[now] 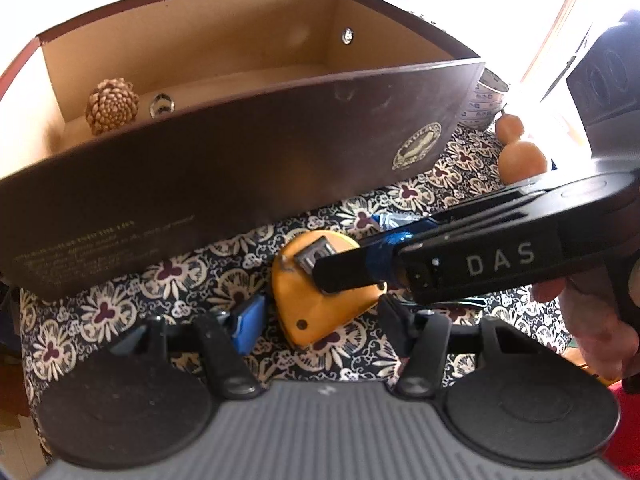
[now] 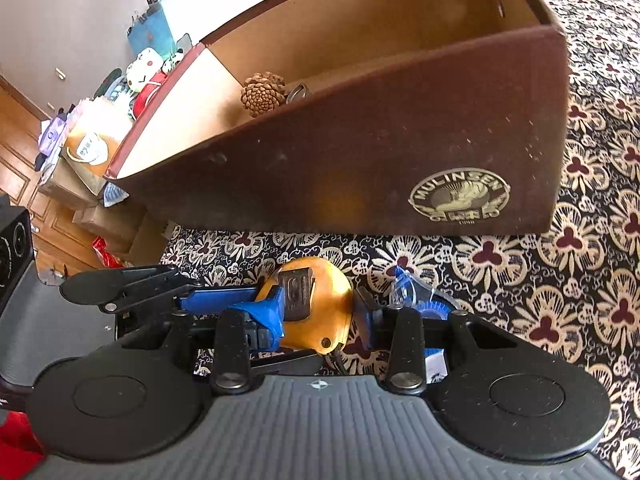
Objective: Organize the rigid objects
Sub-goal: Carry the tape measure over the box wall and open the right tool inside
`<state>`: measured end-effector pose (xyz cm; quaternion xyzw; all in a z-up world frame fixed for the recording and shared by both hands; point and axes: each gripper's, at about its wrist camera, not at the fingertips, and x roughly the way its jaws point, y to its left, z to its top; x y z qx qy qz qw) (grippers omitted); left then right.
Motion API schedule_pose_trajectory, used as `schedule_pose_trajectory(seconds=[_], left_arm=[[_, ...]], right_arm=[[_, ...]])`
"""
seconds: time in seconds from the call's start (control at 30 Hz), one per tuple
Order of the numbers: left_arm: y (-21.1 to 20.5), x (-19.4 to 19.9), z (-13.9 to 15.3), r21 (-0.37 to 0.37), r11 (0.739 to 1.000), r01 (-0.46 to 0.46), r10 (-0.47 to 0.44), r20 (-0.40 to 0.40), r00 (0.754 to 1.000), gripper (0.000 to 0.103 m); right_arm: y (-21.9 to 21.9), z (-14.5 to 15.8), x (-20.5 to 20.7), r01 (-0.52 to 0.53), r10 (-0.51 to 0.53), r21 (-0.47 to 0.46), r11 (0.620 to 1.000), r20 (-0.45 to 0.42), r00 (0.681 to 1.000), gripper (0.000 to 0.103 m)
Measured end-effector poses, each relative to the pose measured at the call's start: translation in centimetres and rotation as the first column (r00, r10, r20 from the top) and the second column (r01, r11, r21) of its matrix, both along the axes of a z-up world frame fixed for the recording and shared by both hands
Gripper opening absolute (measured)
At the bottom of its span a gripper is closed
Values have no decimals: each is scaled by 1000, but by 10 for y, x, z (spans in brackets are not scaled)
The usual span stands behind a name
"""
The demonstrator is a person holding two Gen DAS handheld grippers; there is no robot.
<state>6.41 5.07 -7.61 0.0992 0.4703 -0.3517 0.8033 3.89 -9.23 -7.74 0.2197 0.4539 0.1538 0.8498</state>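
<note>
Yellow tape measure sits on the patterned cloth just in front of the brown box, not yet inside. Both grippers are on it. Left gripper has its blue-padded fingers either side of the body; whether the pads press I cannot tell. Right gripper comes in from the side, one black finger lying across the metal belt clip; its fingers flank the case in its own view, contact also unclear.

Done so far, judging by contents: a pine cone and a small clear, shiny object already lie in the box at its left end. Rest of the box floor visible is bare.

Left to do, by my read: tape measure into the box, then the orange gourd near the box's right end, and a blue-and-clear item just beside the tape measure. A patterned cup stands behind the gourd; may belong too.
</note>
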Motion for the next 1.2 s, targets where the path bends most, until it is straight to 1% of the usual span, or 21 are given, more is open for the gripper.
schedule_pose_trajectory(seconds=[0.13,0.27,0.47,0.53,0.63,0.8,0.87,0.97,1.03,1.13,1.2], left_arm=[[-2,-5,3,7,1000,23,-23,5,1000,59],[-7,-10,12,14,997,73,-73,28,997,58],[-20,-20,32,8,985,173,-173,87,981,58],[-25,-22,40,-8,979,206,-204,104,973,58],[-34,-25,54,-24,964,264,-258,142,956,58],[-45,-27,81,-83,938,336,-314,197,929,58],[-50,-31,93,-103,926,364,-333,235,913,58],[-56,-34,106,-126,912,391,-345,282,895,57],[-56,-33,115,-137,908,395,-338,316,886,57],[-53,-24,128,-152,918,368,-293,366,883,57],[-46,-13,137,-161,929,333,-251,387,887,57]], right_arm=[[-6,1,-8,23,-23,21,1000,8,1000,20],[-16,6,-21,64,-65,44,997,26,998,20],[-35,22,-48,176,-181,77,981,67,981,18],[-42,29,-57,219,-226,86,972,83,971,18],[-54,39,-70,283,-293,103,954,111,950,18],[-71,62,-89,375,-393,135,917,163,905,18],[-75,72,-95,399,-420,143,906,186,888,18],[-80,86,-96,416,-441,147,897,228,868,18],[-81,93,-91,413,-441,155,897,259,860,18],[-80,104,-73,384,-418,168,908,310,854,18],[-76,108,-54,350,-384,159,923,340,858,18]])
